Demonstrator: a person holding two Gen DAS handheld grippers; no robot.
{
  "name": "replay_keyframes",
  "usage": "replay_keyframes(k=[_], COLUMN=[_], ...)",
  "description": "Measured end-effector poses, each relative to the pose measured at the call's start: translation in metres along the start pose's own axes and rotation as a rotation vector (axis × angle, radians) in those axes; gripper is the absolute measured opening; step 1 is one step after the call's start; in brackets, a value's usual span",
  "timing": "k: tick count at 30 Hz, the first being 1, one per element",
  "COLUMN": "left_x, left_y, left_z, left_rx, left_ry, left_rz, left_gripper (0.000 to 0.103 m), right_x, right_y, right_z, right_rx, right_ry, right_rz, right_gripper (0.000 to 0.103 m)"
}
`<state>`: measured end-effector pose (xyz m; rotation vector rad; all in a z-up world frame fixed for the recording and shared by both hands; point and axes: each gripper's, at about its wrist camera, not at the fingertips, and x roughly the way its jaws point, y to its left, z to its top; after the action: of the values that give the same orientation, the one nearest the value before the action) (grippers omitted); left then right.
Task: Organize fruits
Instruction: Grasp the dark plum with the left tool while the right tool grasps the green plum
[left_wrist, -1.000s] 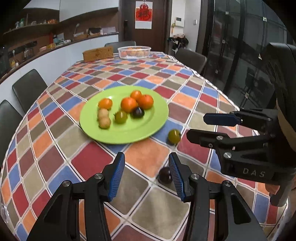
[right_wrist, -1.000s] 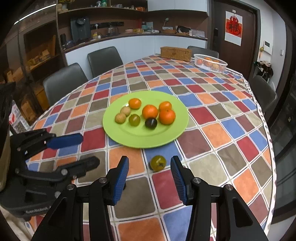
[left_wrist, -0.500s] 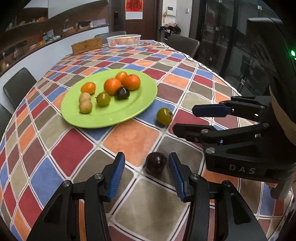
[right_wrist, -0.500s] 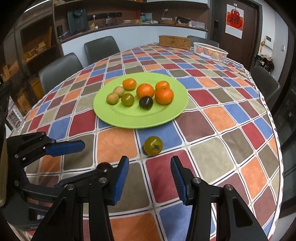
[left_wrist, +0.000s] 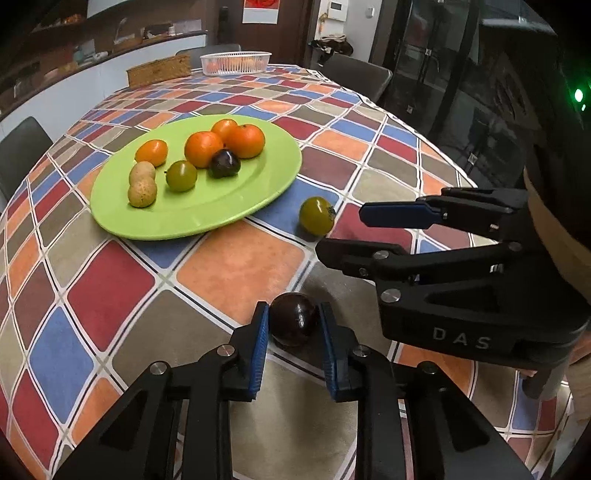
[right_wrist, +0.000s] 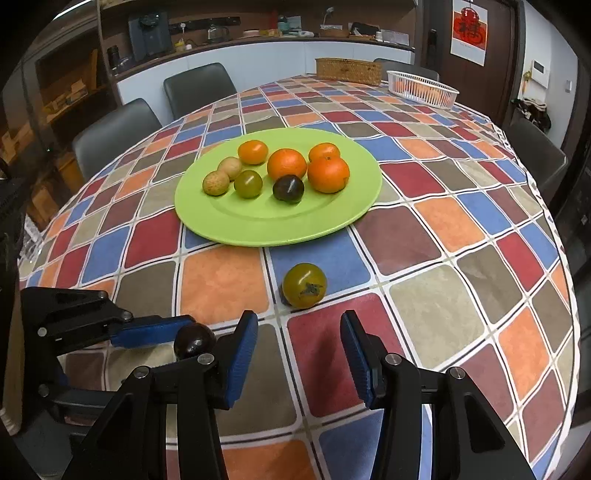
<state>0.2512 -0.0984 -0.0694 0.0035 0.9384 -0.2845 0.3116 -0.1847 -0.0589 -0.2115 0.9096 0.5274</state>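
Dark plum (left_wrist: 294, 322) pinched in left gripper (left_wrist: 293, 345), short of green plate (left_wrist: 258, 206). Right gripper (right_wrist: 299, 356) part-open, empty. Risk: round fruit squirts out on lift.

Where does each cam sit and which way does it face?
Left wrist: on the left claw, looking down its fingers at the dark plum clamped between the pads; the right claw shows at right.
Right wrist: on the right claw, open, facing the loose green tomato on the tablecloth; the left claw shows lower left.
Shared: green plate of fruit, plum, tomato, white basket.
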Motion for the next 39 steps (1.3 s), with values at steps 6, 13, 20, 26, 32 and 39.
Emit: replay_keyframes(k=[6, 13, 20, 26, 32, 39], left_x=[-0.010, -0.011, -0.012, -0.014, -0.027, -0.047], left_y=[0.013, 0.027, 0.033, 0.036, 0.036, 0.042], left_z=[0.011, 0.027, 0.031, 0.030, 0.031, 0.041], left_rx=[-0.009, -0.007, -0.016, -0.027, -0.029, -0.027], left_ry=[-0.048, -0.073, -0.082, -0.089, -0.117, -0.171], left_rz=[0.048, 0.078, 0.081, 0.075, 0.063, 0.051], left_gripper=[0.026, 0.026, 0.026, 0.026, 0.026, 0.026], right_x=[0.008, 0.020, 0.028, 0.025, 0.011, -0.015], right_y=[-0.003, -0.005, -0.003, -0.001, 0.004, 0.012], right_z=[0.007, 0.014, 0.016, 0.015, 0.017, 0.031], right_rx=[0.021, 0.037, 0.034, 0.027, 0.025, 0.030], right_ry=[-0.006, 0.004, 0.013, 0.005, -0.029, -0.105], right_rz=[-0.011, -0.020, -0.022, -0.029, -0.029, -0.022], right_gripper=[0.047, 0.041, 0.030, 0.030, 0.030, 0.030])
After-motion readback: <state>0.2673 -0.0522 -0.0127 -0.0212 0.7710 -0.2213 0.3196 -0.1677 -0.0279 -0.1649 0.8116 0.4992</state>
